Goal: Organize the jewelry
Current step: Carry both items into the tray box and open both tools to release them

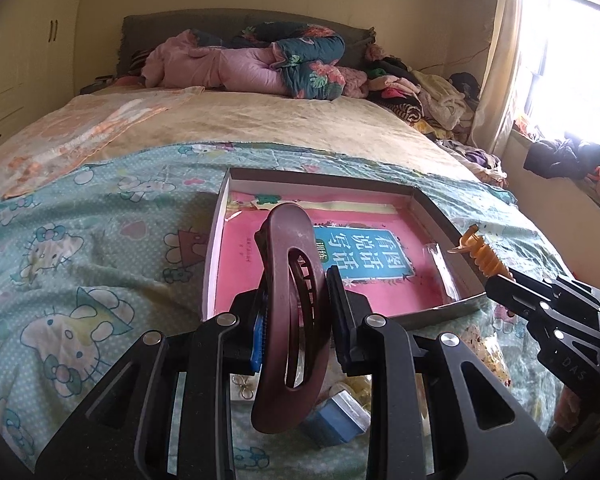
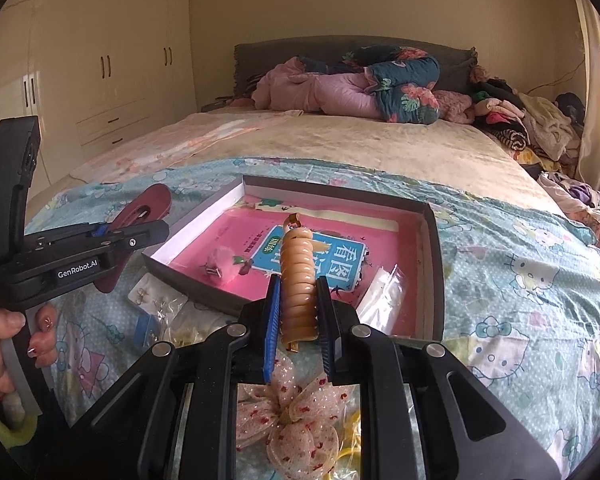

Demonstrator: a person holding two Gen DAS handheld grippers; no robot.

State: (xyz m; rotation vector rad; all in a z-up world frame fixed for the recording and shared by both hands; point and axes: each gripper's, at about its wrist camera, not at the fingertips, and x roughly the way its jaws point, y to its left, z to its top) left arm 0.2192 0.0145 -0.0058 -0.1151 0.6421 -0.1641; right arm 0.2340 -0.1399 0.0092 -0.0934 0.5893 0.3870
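A: What does the left tool (image 1: 296, 308) have?

B: It is clenched on a large maroon claw clip (image 1: 296, 300), which stands upright between the pads and sticks out well past them, above the near left corner of the box (image 1: 324, 178).

A: And the right tool (image 2: 298, 304)?

B: Clenched on a tan spiral hair clip (image 2: 298, 280). The clip points away along the fingers, its far end over the pink book (image 2: 312, 252) that lies in the box.

A: Where is the box?

B: On the bed (image 2: 340, 144), resting on a light blue cartoon-cat sheet (image 2: 520, 260). It is a shallow open box with dark outer walls. Inside, on the left part of the book, lies a small pink fluffy clip (image 2: 220, 266); at the right near side a clear plastic bag (image 2: 384, 292) leans against the wall.

A: Anything outside the box?

B: Yes. Near its near left corner, earrings in small clear packets (image 2: 156, 304) lie on the sheet. Under the right tool, close to the camera, sits a sheer bow with red specks (image 2: 296, 412). A hand (image 2: 4, 340) with painted nails grips the left tool's handle at the left edge.

A: And farther off?

B: Rolled quilts (image 2: 360, 84) at the headboard, a heap of clothes (image 2: 520, 120) on the far right, a cream wardrobe (image 2: 100, 60) at the left.
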